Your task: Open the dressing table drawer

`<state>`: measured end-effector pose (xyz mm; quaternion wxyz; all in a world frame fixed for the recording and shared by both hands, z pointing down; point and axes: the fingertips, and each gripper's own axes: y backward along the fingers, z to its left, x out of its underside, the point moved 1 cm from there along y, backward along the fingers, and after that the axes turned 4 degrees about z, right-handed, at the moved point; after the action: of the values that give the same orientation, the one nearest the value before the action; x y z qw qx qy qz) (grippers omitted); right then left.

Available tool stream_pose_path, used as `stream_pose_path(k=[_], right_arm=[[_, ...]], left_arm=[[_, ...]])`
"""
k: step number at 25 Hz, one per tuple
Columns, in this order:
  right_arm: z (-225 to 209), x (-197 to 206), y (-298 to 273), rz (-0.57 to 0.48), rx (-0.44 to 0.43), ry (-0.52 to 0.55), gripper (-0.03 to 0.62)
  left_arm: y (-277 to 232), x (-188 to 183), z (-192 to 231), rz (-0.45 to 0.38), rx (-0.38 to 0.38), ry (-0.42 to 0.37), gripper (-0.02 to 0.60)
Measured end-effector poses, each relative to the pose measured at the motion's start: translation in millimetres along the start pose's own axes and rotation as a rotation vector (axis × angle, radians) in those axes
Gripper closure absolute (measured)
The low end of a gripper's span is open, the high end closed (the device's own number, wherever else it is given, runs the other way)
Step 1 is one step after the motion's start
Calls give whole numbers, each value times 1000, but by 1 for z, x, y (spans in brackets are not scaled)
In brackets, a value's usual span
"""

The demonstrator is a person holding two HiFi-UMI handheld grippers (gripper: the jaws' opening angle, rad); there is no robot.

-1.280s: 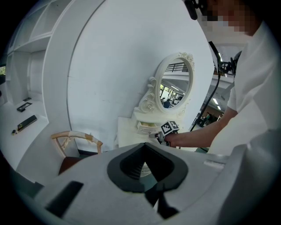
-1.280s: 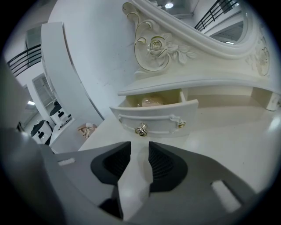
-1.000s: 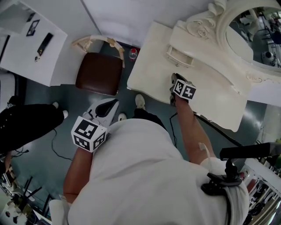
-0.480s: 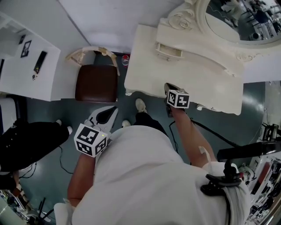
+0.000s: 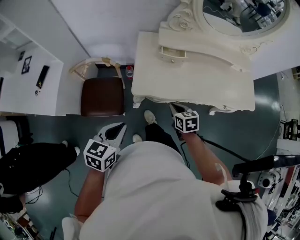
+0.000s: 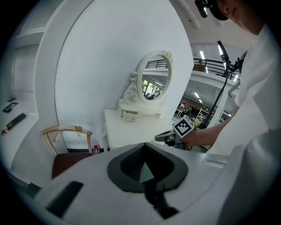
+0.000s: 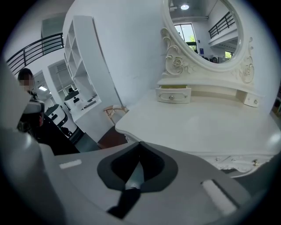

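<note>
The cream dressing table (image 5: 206, 79) stands under an oval mirror (image 5: 243, 14). A small drawer (image 5: 171, 52) with a knob sits on the table top below the mirror, also seen in the right gripper view (image 7: 173, 94) and the left gripper view (image 6: 130, 115). My right gripper (image 5: 172, 107) hangs shut and empty just off the table's front edge, its jaws meeting in a point (image 7: 139, 143). My left gripper (image 5: 123, 125) is lower left, over the floor beside the chair, jaws together with nothing in them (image 6: 144, 144).
A chair with a brown seat (image 5: 102, 96) stands left of the table, with a red-capped bottle (image 5: 129, 71) on the floor between them. A white shelf unit (image 5: 28, 79) fills the left. A person in black (image 5: 28, 161) is at the lower left. A black cable (image 5: 225, 147) runs across the floor.
My right gripper has drawn back from above the table top to just off its front edge. The left gripper has shifted a little. The table now sits higher in the head view.
</note>
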<state>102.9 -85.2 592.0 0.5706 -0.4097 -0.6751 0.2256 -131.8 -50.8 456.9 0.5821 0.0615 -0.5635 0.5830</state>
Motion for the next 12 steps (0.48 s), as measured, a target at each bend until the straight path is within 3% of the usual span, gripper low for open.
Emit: stream_pose_path(k=[12], right_arm=[[54,42,49,-22,-25,90,595]], left_arm=[[10,39,-27,3,55,-39,578]])
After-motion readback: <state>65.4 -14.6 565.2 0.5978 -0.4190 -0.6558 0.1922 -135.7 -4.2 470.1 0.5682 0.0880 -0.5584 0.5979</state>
